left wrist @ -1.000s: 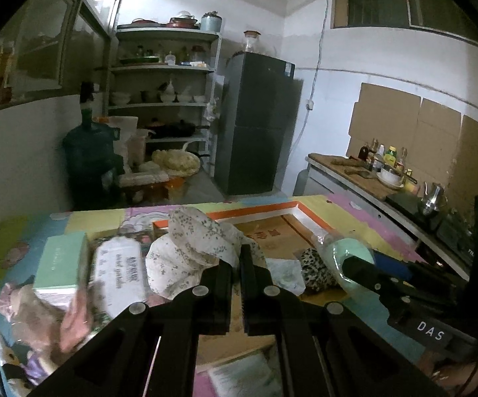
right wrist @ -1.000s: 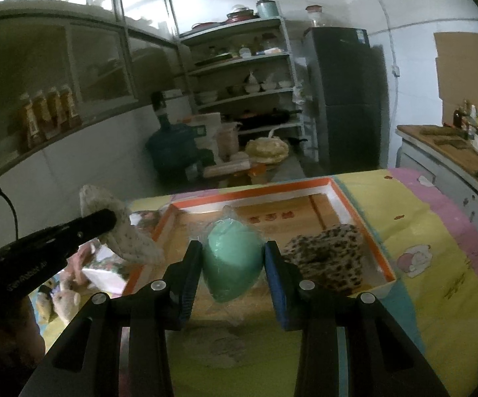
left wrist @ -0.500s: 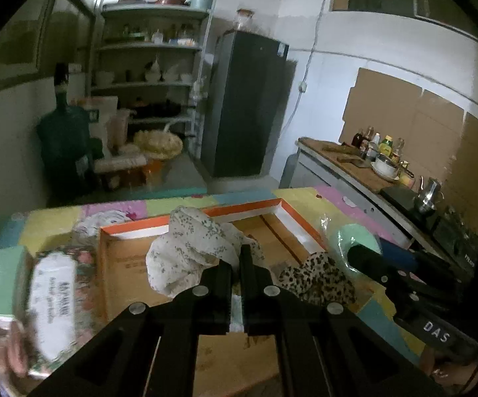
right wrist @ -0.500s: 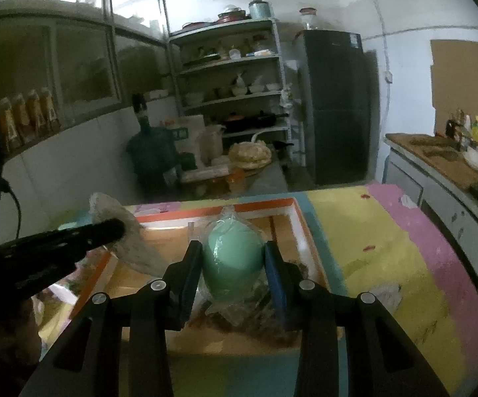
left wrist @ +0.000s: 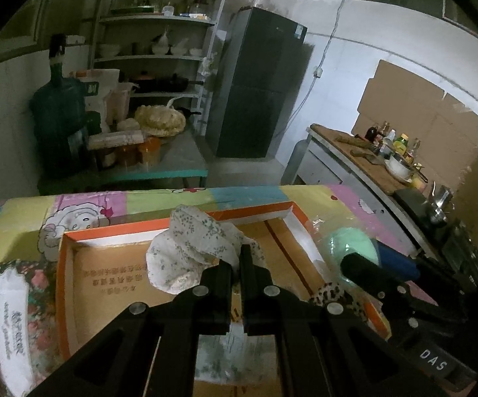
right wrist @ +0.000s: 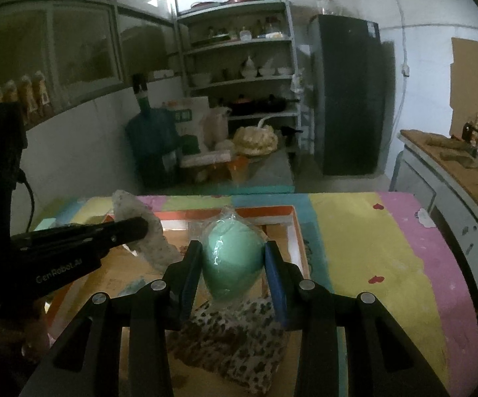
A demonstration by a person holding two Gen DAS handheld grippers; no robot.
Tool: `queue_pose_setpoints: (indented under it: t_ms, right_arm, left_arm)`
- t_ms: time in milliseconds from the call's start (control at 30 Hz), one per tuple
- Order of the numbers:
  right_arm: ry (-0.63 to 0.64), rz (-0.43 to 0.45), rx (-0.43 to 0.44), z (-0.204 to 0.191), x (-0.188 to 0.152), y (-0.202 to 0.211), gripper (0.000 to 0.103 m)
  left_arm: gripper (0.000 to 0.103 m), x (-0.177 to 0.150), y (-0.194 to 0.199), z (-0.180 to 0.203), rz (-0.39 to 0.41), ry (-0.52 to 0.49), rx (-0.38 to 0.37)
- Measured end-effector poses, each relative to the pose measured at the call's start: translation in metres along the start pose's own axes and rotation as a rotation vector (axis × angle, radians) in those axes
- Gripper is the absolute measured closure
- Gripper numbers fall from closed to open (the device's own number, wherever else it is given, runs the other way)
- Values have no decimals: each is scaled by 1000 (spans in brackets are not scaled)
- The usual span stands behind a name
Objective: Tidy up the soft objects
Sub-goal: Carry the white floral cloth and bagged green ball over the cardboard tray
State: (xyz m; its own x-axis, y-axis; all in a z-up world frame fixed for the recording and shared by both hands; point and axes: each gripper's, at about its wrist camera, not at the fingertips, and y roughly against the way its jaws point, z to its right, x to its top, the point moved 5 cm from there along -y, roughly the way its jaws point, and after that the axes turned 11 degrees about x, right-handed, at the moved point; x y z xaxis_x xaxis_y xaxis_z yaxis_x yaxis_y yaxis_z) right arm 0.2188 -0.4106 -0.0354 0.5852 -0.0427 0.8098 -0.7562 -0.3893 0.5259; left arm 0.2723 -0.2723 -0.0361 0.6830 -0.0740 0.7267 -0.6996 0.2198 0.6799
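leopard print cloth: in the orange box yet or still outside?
In. The leopard print cloth lies on the cardboard floor of the orange box, inside its rim, just below the mint ball gripped in the right claw.

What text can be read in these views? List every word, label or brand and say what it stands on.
"DAS": white letters on the body of the right gripper, seen from the left wrist view.
"GenRobot.AI": on the body of the left gripper, seen from the right wrist view.
Printed characters on the floor of the orange-rimmed box: too blurred to read.
Script on the floral wipes pack: too blurred to read.
Fridge sticker: too small.
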Motion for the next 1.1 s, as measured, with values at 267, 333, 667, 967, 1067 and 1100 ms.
queue_pose_setpoints:
  t_ms: [267, 333, 667, 967, 1067, 1100]
  right_arm:
    - [-11, -40, 4, 11, 5, -27, 64]
    - [-22, -57, 6, 16, 4, -34, 64]
    - [-32, -106, -3, 22, -5, -54, 64]
    - [-41, -146, -1, 26, -13, -64, 64]
    - [-43, -158, -1, 28, -14, -67, 64]
    - [-45, -163, -1, 28, -14, -69, 64]
  left_arm:
    - [99, 3, -24, 3, -48, 22, -8]
    - [99, 2, -31, 2, -66, 23, -8]
    - [99, -5, -53, 0, -122, 23, 1]
    - [99, -14, -64, 0, -159, 15, 8]
    - [99, -17, -65, 0, -168, 10, 11]
    - [99, -17, -66, 0, -175, 7, 11]
